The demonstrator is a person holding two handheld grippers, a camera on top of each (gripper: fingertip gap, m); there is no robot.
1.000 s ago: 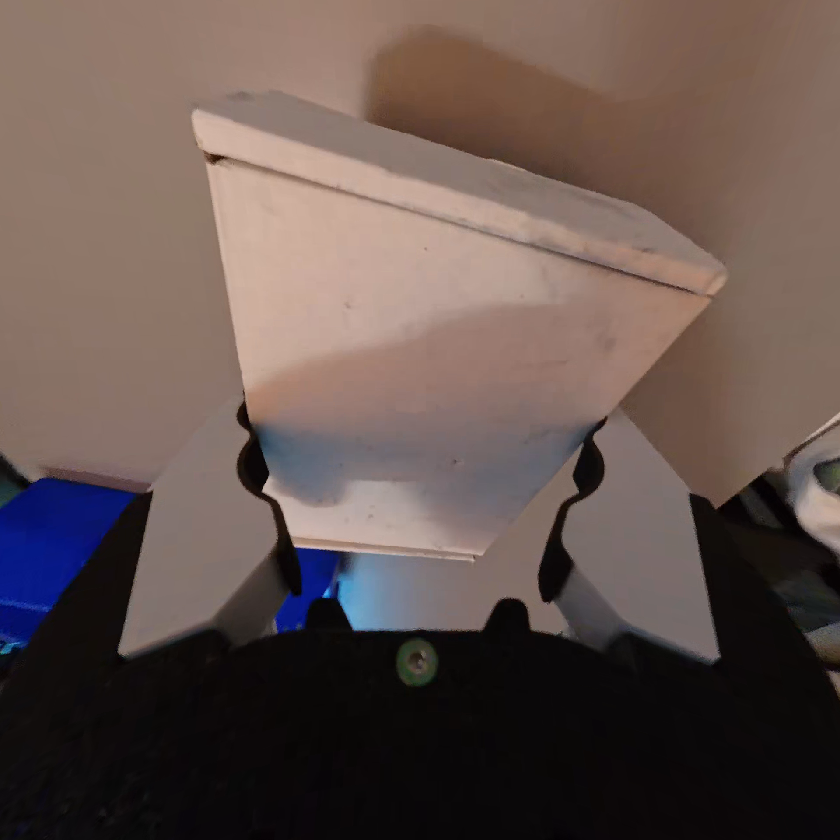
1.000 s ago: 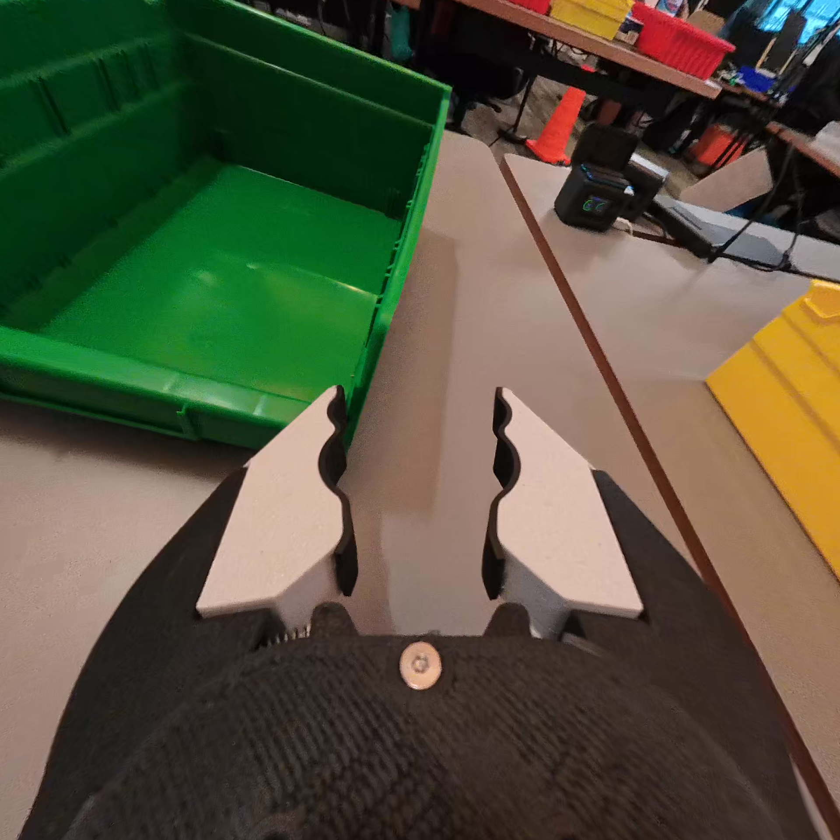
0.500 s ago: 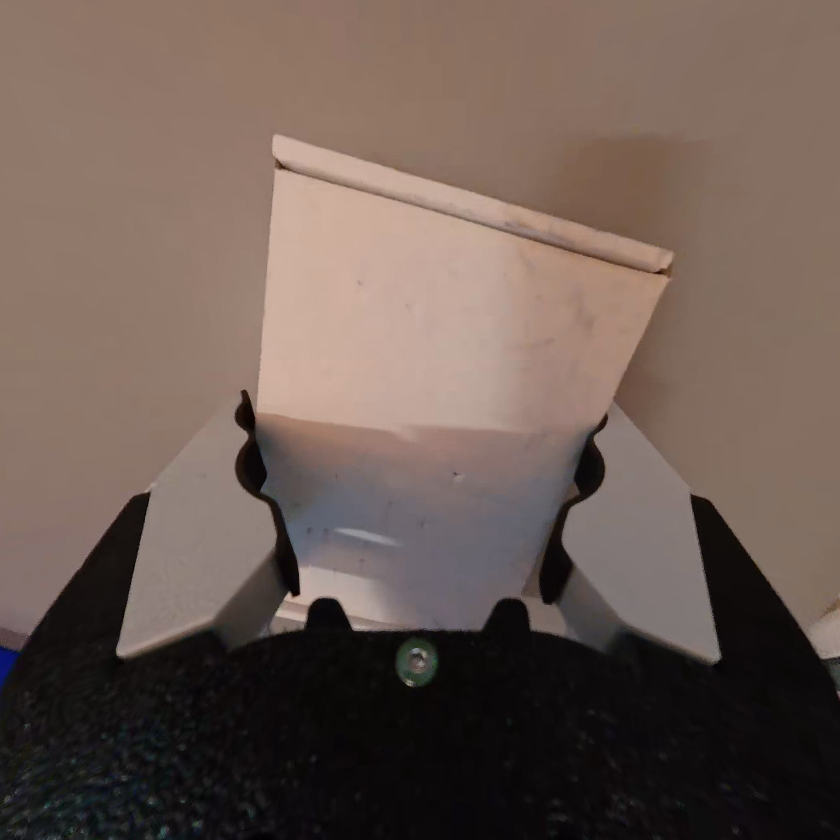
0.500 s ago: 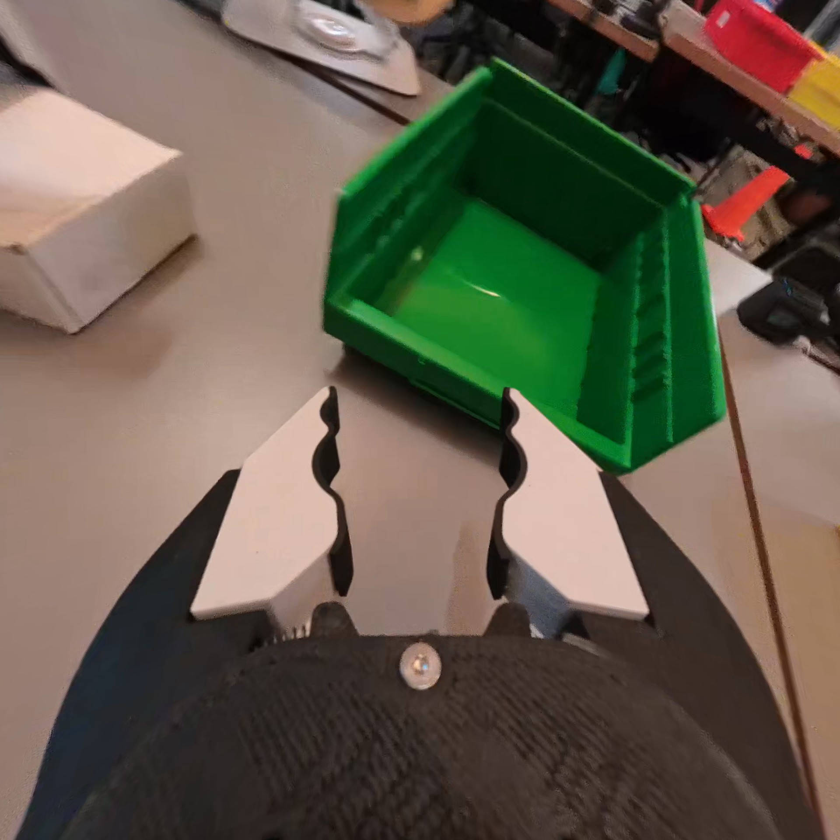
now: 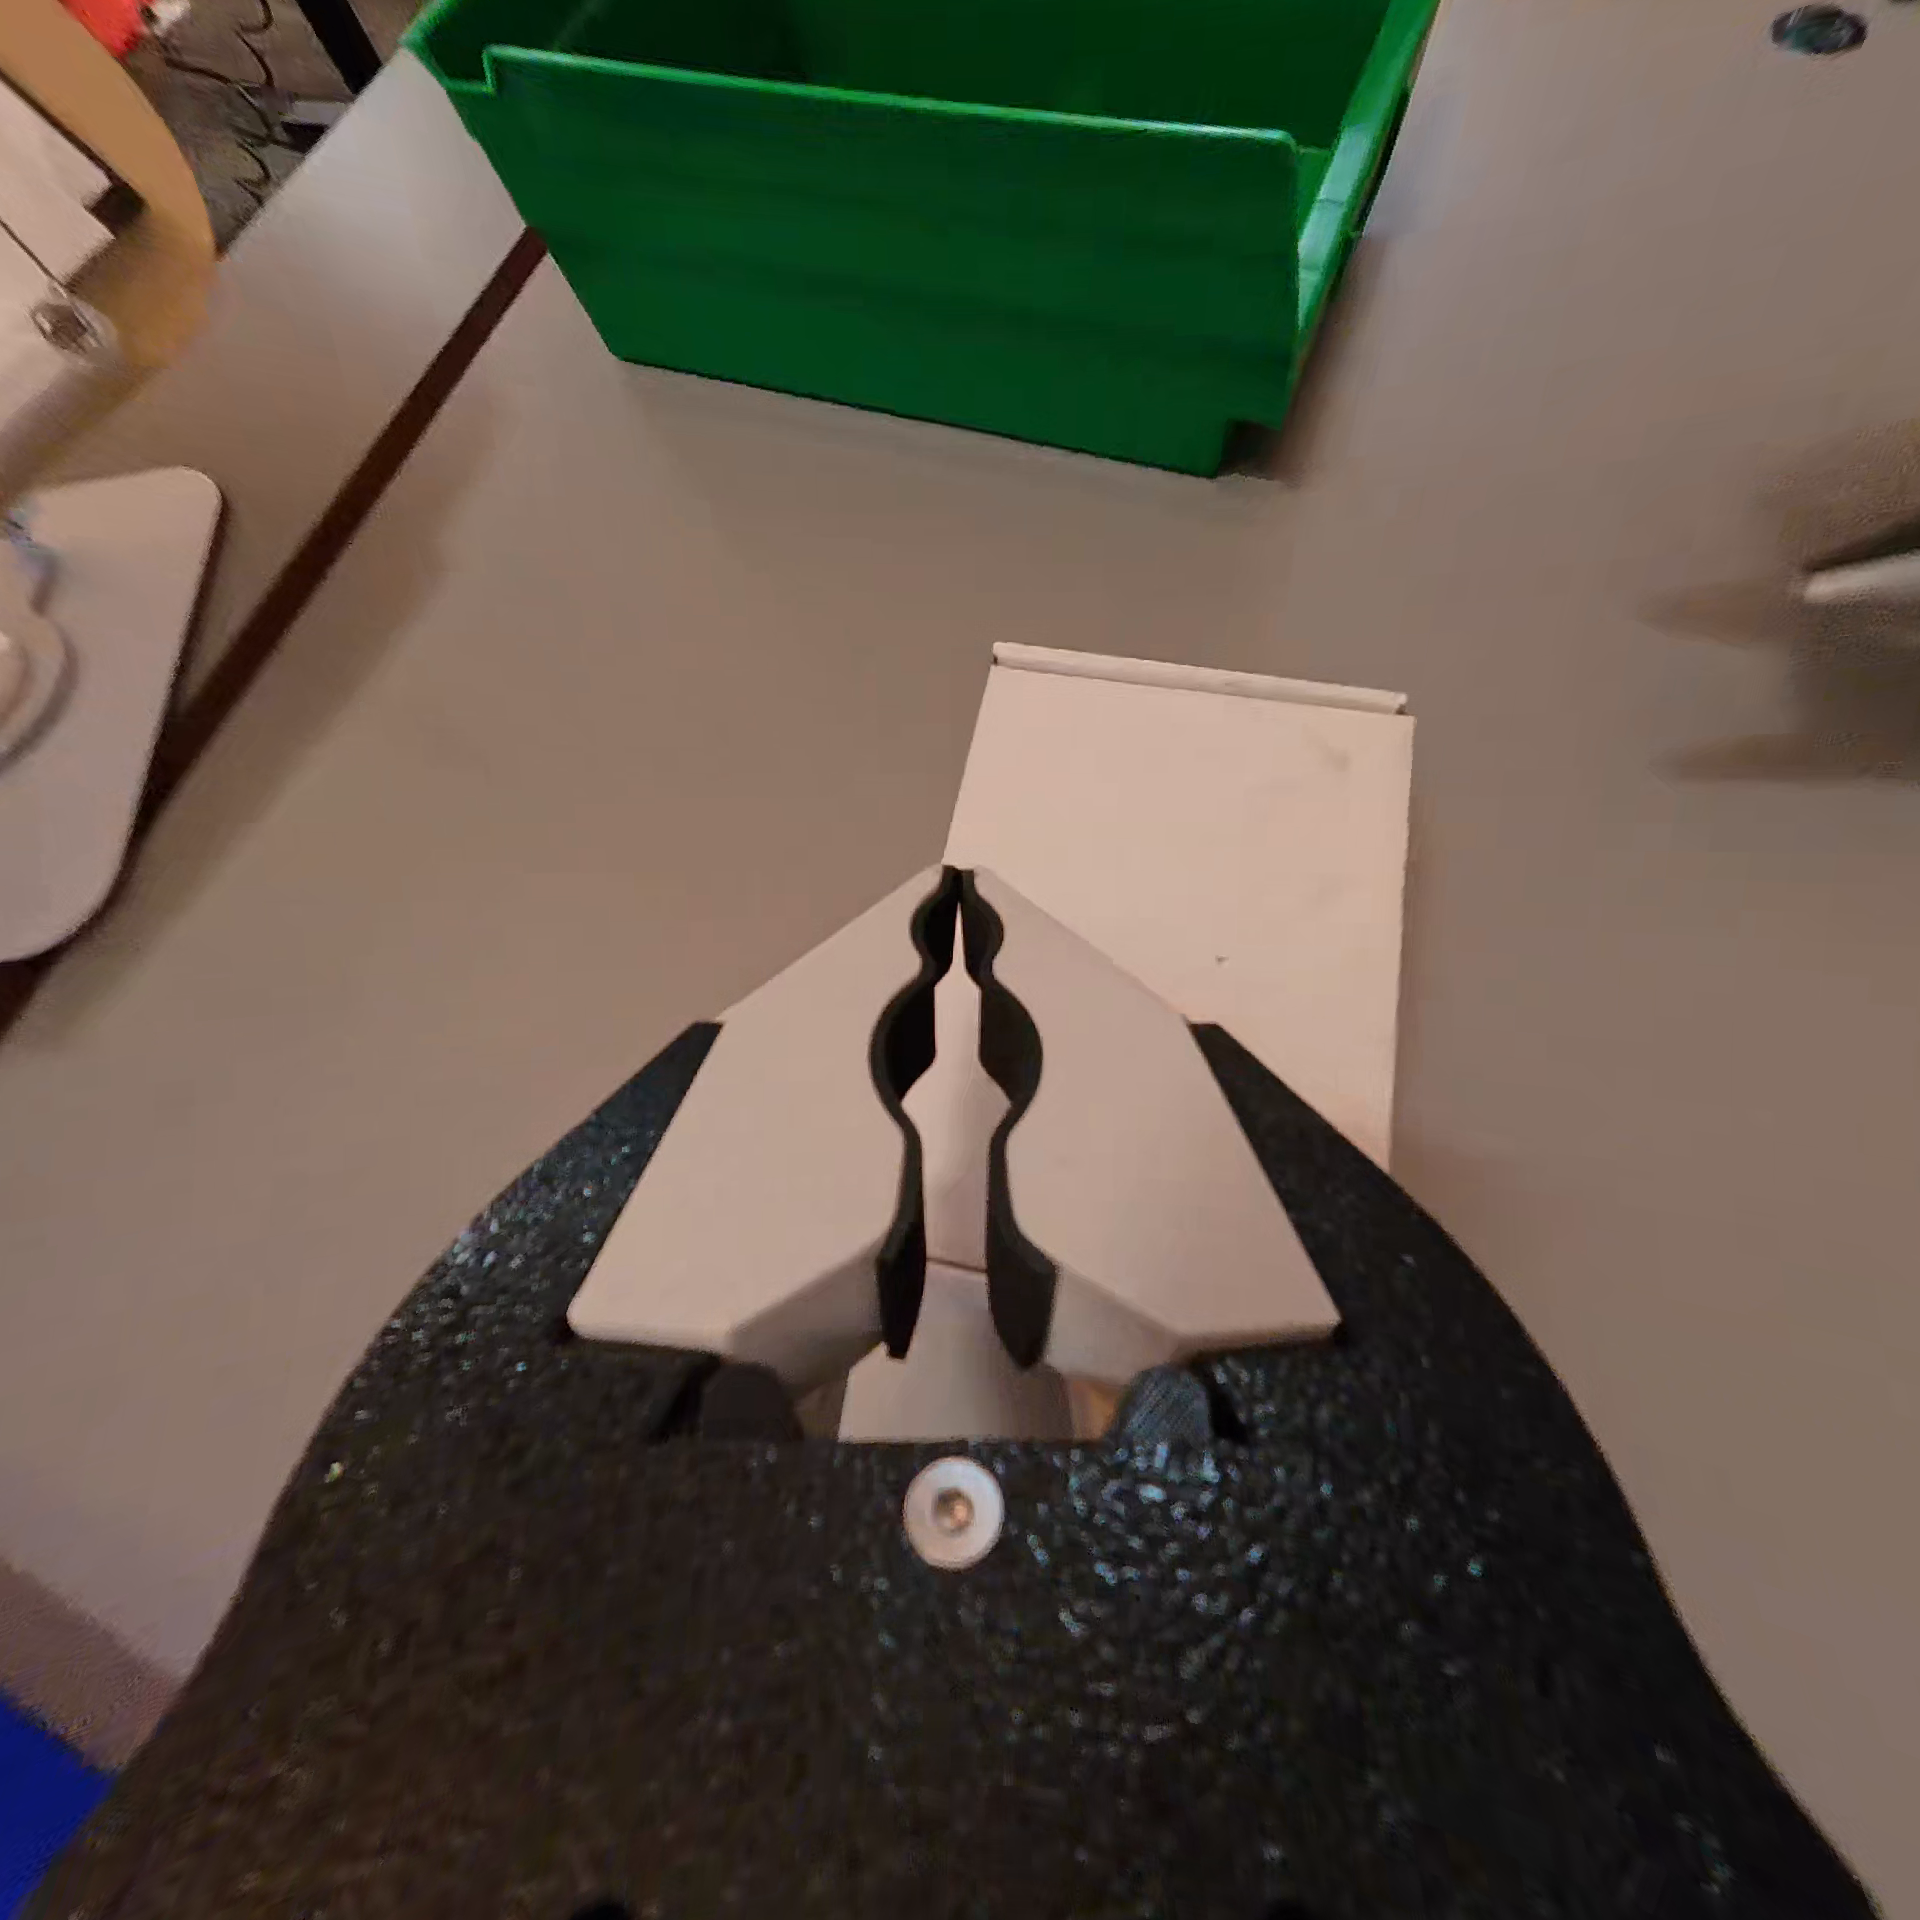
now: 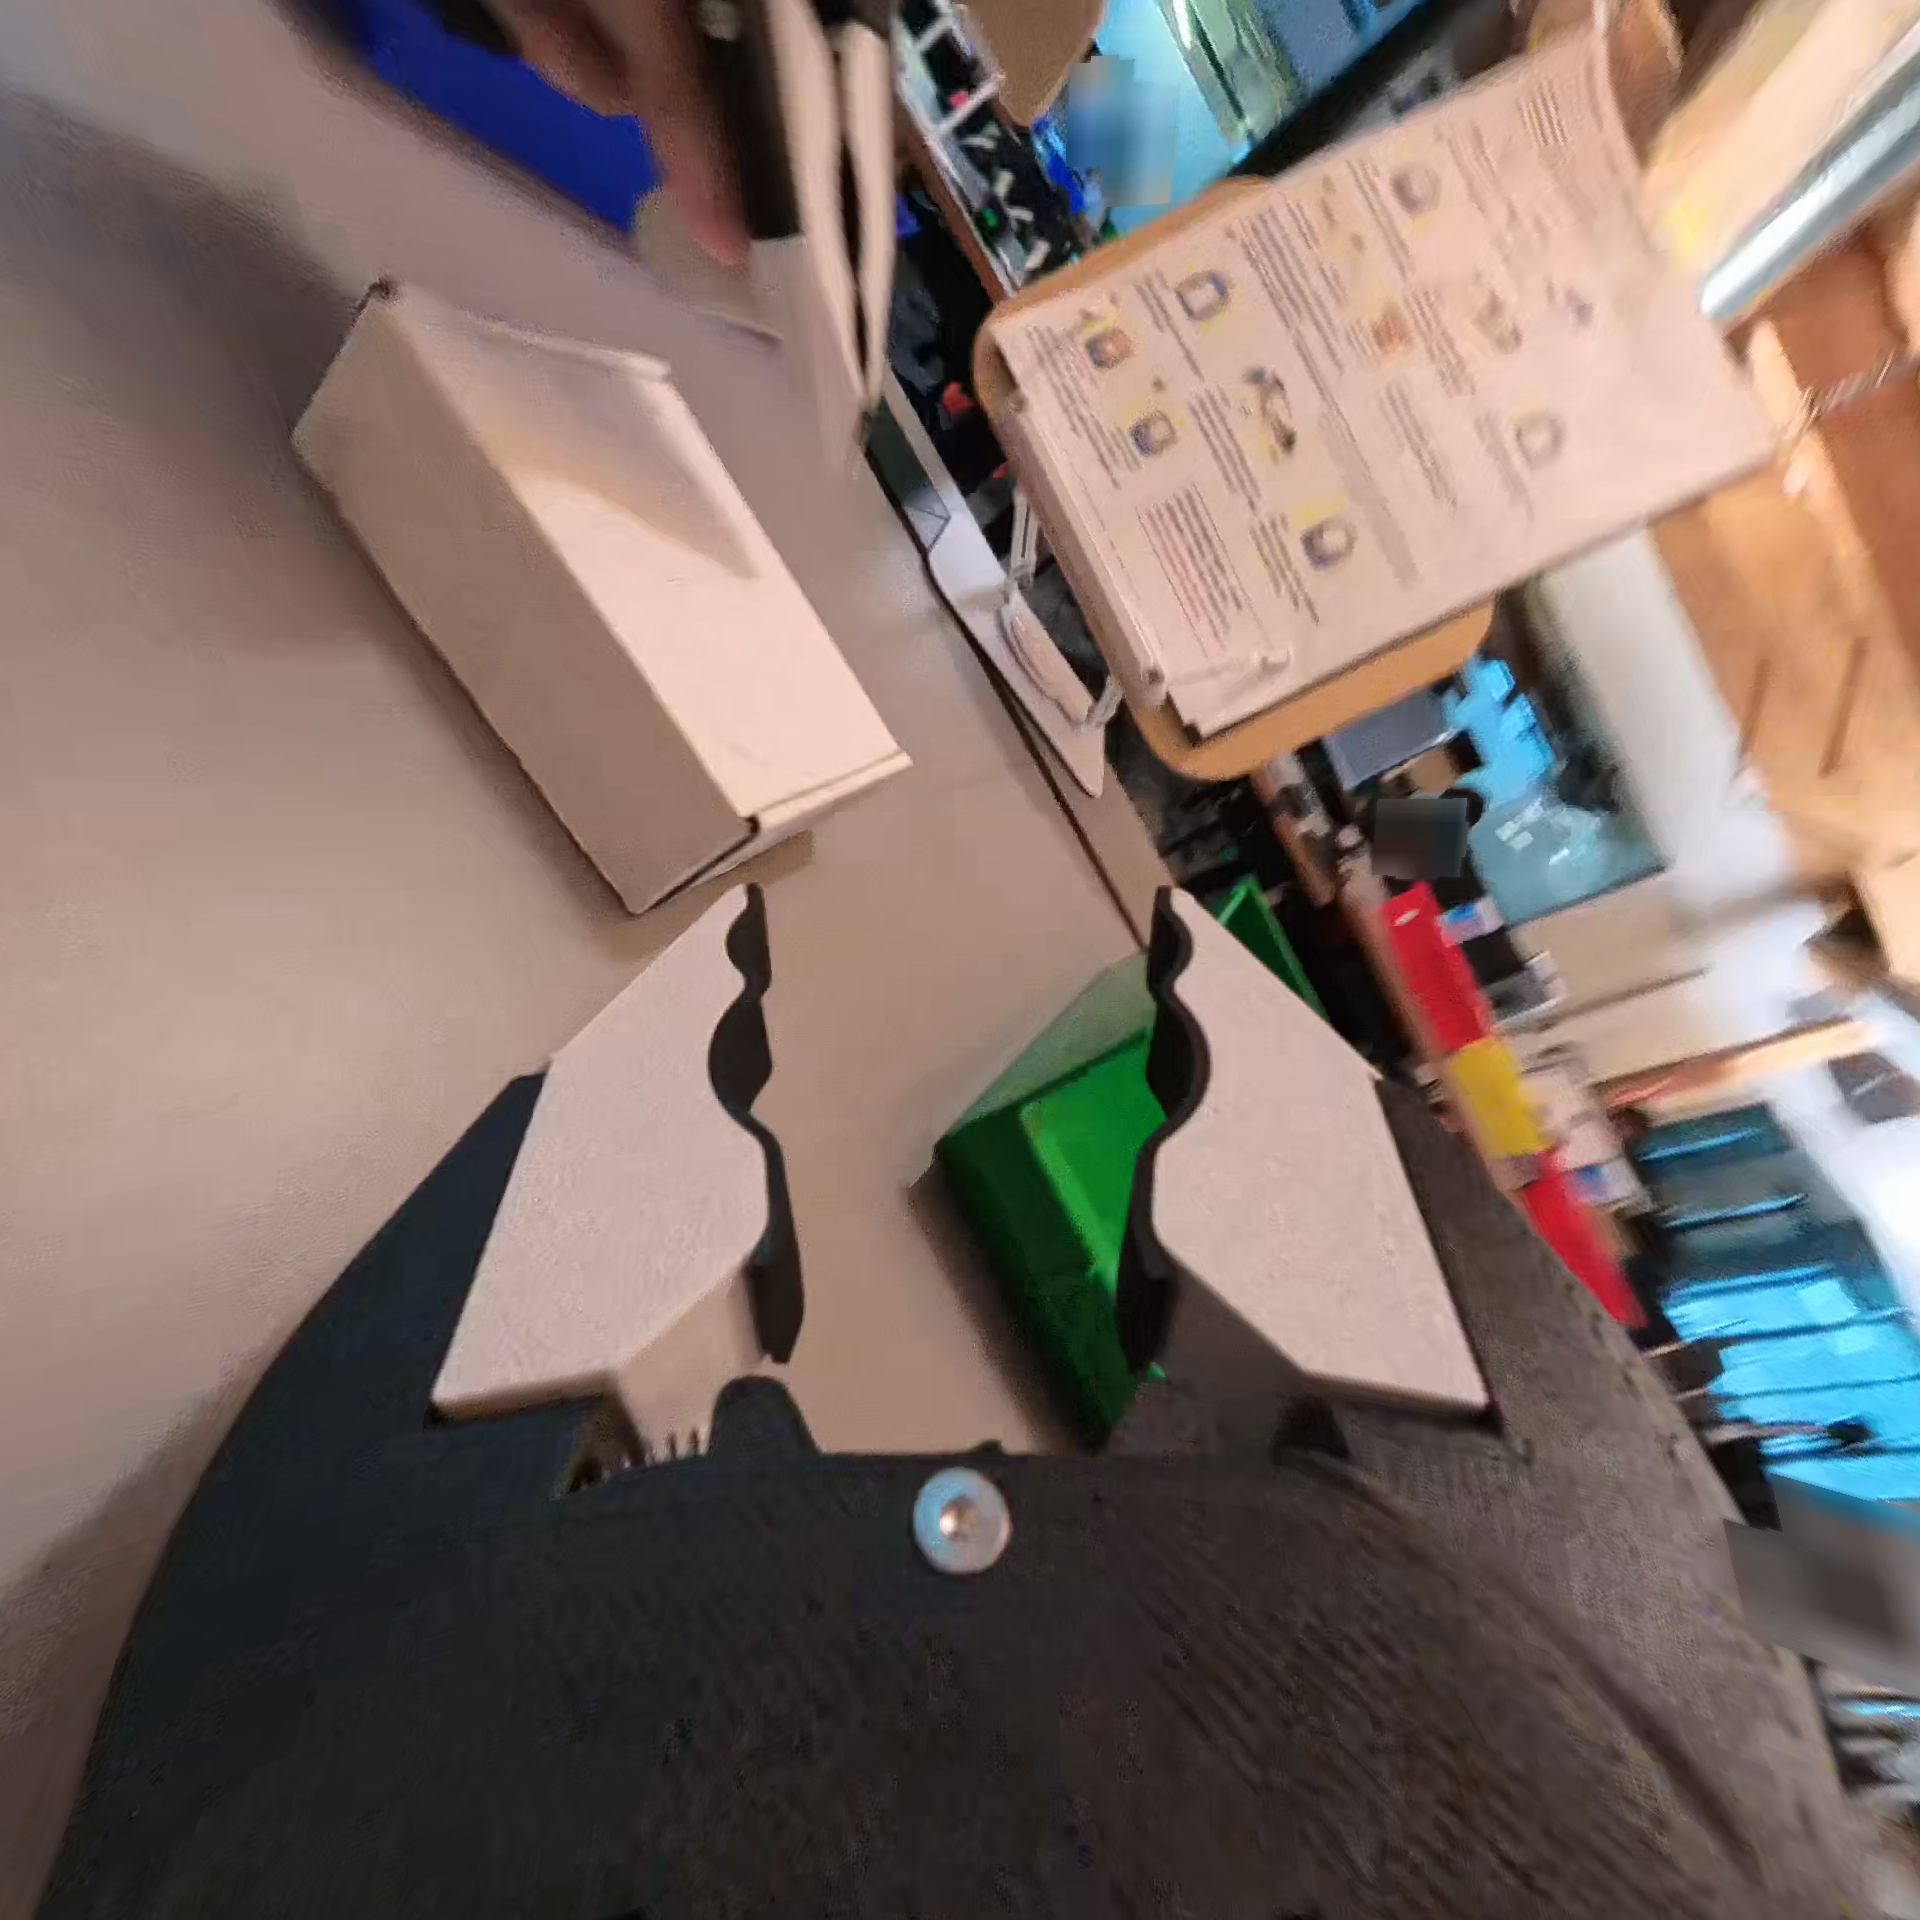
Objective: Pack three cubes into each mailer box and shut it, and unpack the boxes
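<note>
A closed white mailer box (image 5: 1195, 831) lies flat on the beige table (image 5: 520, 727). My left gripper (image 5: 956, 883) is shut and empty, hovering just above the box's near left part. In the right wrist view, which is rolled and blurred, the same box (image 6: 582, 582) lies ahead and to the left. My right gripper (image 6: 958, 914) is open and empty, a short way from the box's near end. The left gripper (image 6: 842, 208) shows beyond the box with its fingers together. No cubes are in view.
An empty green bin (image 5: 935, 239) stands beyond the box; it also shows between my right fingers (image 6: 1049, 1174). A dark table seam (image 5: 343, 499) runs at the left. A clipboard with a printed sheet (image 6: 1351, 416) stands off the table edge. The right gripper (image 5: 1860, 582) blurs in at the right.
My left gripper has let go of the mailer box, which now lies on the table, and has shut. My right gripper has swung and rolled from the green bin toward the box.
</note>
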